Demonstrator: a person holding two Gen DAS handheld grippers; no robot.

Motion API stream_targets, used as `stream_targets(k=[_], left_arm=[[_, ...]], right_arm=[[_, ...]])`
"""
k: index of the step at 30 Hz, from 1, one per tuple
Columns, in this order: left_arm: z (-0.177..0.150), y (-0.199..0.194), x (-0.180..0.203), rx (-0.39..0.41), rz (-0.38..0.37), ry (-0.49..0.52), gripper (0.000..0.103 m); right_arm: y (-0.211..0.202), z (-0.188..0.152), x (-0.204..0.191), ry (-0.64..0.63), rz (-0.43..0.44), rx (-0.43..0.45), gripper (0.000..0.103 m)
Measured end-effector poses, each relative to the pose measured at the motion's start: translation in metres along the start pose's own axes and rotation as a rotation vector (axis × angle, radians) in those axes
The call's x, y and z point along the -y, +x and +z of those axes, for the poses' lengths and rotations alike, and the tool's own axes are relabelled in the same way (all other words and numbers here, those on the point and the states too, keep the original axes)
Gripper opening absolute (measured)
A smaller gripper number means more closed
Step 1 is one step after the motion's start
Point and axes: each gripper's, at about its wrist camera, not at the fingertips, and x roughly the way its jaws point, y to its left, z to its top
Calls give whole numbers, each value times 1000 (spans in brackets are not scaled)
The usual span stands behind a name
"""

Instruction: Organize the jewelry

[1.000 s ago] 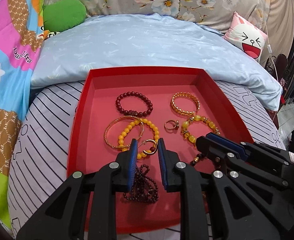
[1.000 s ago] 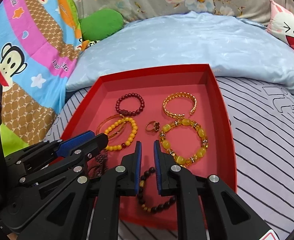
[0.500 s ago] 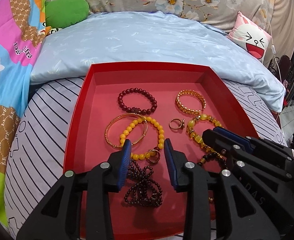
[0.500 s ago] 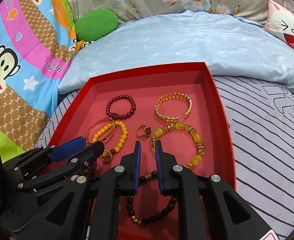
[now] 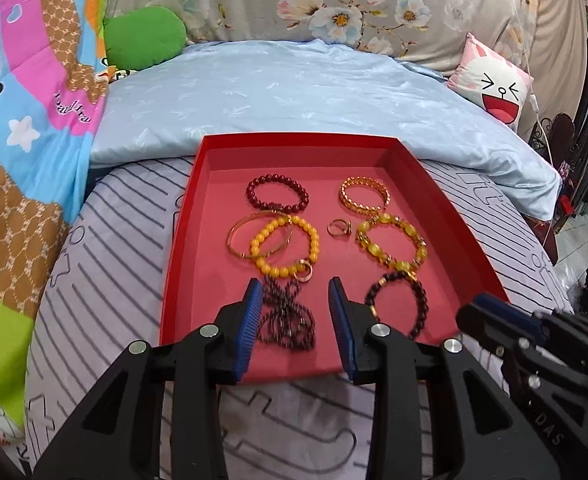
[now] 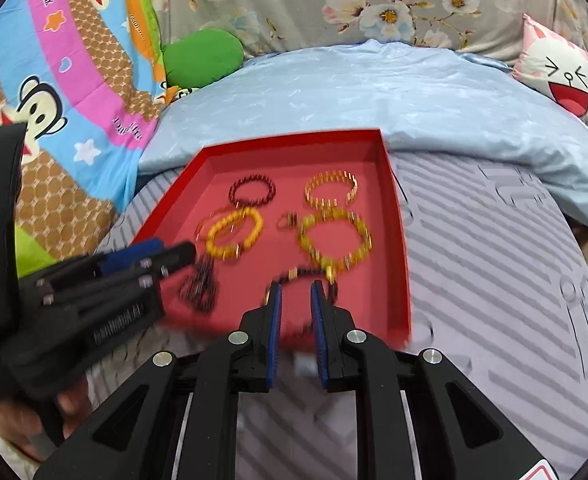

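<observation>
A red tray (image 5: 182, 248) (image 6: 397, 240) on the striped bed holds several pieces: a dark red bead bracelet (image 5: 276, 197), a gold cuff (image 5: 363, 199), a thin gold bangle (image 5: 240, 236) under a yellow bead bracelet (image 5: 286, 246), a ring (image 5: 338, 229), an amber bracelet (image 5: 391, 246), a small gold hoop (image 5: 304, 274), a dark bead necklace (image 5: 288, 320) and a dark bracelet (image 5: 397, 306). My left gripper (image 5: 295, 292) is open and empty above the necklace. My right gripper (image 6: 295, 294) is open a little and empty near the tray's front edge.
A light blue quilt (image 5: 294, 92) lies behind the tray. A green cushion (image 5: 144, 38), a cartoon blanket (image 5: 26, 100) at the left and a bunny pillow (image 5: 493, 84) at the right surround it. Striped sheet (image 6: 493, 280) spreads to the right.
Both grippers pulled back toward the tray's front edge. The left gripper opened wider and left the small gold hoop lying by the yellow bracelet. The right gripper opened slightly.
</observation>
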Motion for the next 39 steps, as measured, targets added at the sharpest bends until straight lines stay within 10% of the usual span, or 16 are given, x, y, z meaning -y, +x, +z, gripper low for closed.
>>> stream_targets(k=[20,39], left_arm=[[-71,-53,10,-21,-14,-32,33],[-77,-50,4,-39,-18,-45,33]], right_arm=[[-43,-98,-16,5,23,-107,16],[-30,-116,-31,-57,-1,-147,19]])
